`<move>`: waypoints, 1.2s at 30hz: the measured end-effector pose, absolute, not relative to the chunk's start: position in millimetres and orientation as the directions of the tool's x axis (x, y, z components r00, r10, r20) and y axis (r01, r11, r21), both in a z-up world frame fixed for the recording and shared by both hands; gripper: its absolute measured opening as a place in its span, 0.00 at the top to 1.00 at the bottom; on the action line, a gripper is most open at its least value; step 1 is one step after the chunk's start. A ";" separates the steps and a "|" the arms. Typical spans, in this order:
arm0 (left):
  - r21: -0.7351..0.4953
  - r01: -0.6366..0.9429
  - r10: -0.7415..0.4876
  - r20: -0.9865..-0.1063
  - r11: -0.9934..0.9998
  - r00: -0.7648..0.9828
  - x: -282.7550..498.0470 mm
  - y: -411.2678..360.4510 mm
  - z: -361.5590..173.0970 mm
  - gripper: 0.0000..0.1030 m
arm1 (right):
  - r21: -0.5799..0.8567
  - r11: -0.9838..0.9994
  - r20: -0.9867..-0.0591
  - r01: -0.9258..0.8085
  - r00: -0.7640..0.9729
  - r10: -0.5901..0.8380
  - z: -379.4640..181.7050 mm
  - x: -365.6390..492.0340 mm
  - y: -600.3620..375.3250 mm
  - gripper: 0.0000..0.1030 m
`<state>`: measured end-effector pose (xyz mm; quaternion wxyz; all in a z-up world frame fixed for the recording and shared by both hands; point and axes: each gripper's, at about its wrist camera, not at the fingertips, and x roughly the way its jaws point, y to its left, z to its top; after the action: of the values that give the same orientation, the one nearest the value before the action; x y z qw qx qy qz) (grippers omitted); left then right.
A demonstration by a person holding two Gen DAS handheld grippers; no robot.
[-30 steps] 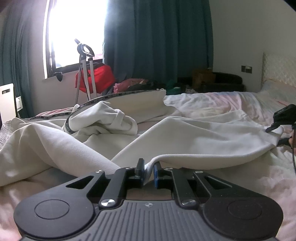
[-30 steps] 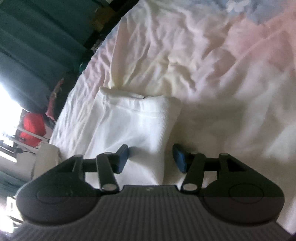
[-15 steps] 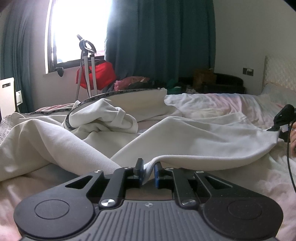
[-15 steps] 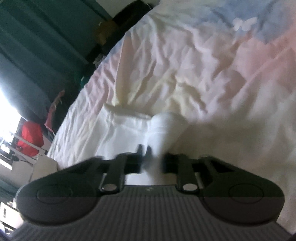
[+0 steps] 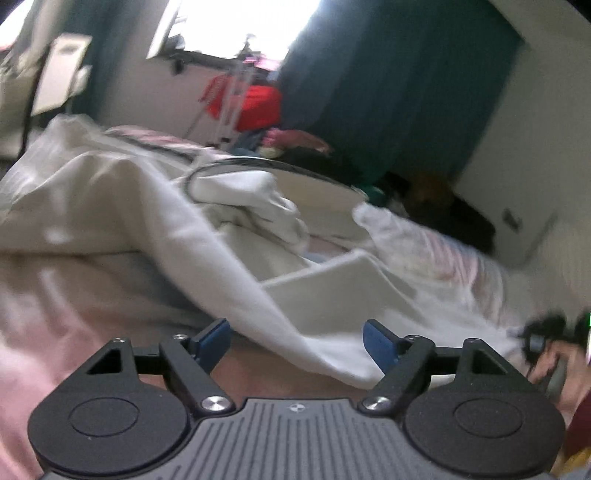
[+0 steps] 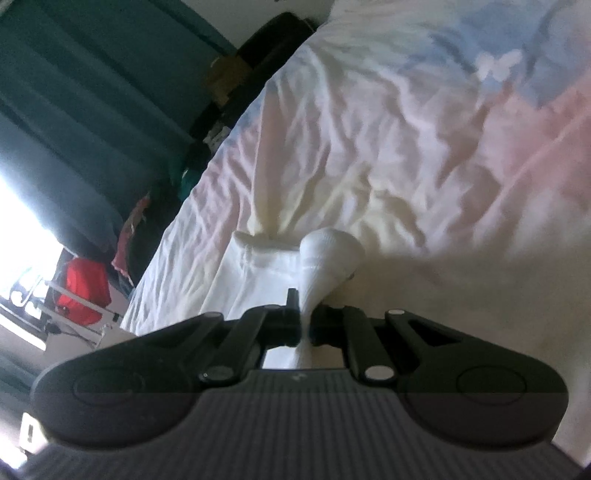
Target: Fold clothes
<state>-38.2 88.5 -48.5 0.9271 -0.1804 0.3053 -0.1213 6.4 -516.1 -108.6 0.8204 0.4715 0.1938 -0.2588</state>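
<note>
We find the white garment (image 5: 207, 258) spread in loose folds across the bed (image 6: 424, 155), which carries a pale sheet with pink and blue patches. In the left wrist view one corner of the cloth runs down toward the camera and ends between the blue pads of the left gripper (image 5: 297, 341). We record that gripper's jaws as standing wide apart, with the cloth lying between them and touching neither pad as far as we can tell; the view is blurred. A dark-edged trim (image 5: 258, 164) curves along the upper part of the garment, and a bunched white fold sits just below it.

In the right wrist view a narrower end of the garment (image 6: 325, 258) rises as a pinched tube from the right gripper (image 6: 304, 325). We record those jaws as drawn together and clamped on that cloth, with the fabric squeezed thin where it passes between the fingers. The rest of the cloth lies flat on the sheet beyond.

At the right edge of the left wrist view we note a hand (image 5: 554, 369) holding a dark device, blurred.

Beyond the bed we note teal curtains (image 5: 388, 81), a bright window (image 5: 236, 26), a red bag (image 5: 258, 107) on a metal stand, and dark items heaped along the wall.
</note>
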 end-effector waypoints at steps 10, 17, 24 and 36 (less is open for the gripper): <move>-0.665 -0.596 -0.116 -0.705 0.449 0.699 26.2 267.7 -96.4 0.20 | 0.699 0.384 -0.541 0.603 0.797 -0.269 -111.2 3.4 -521.6 0.94; -0.793 -0.579 -0.077 -0.600 0.191 0.796 27.0 307.0 -117.6 0.31 | 0.696 0.386 -0.535 0.606 0.796 -0.284 -112.9 2.8 -526.5 0.94; -0.843 -0.513 -0.057 -0.527 0.162 0.848 17.1 334.7 -113.5 0.50 | 0.701 0.410 -0.460 0.583 0.809 -0.365 -99.4 -7.3 -527.3 0.94; -0.843 -0.399 -0.027 -0.437 0.362 0.899 6.5 357.0 -70.5 0.90 | 0.636 0.434 -0.469 0.639 0.766 -0.441 -93.2 -22.7 -540.3 0.94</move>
<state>6.5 357.0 -70.5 0.8024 -0.5528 0.1925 0.1157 -22.7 -540.3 -93.2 0.8386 0.4237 0.1168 -0.3217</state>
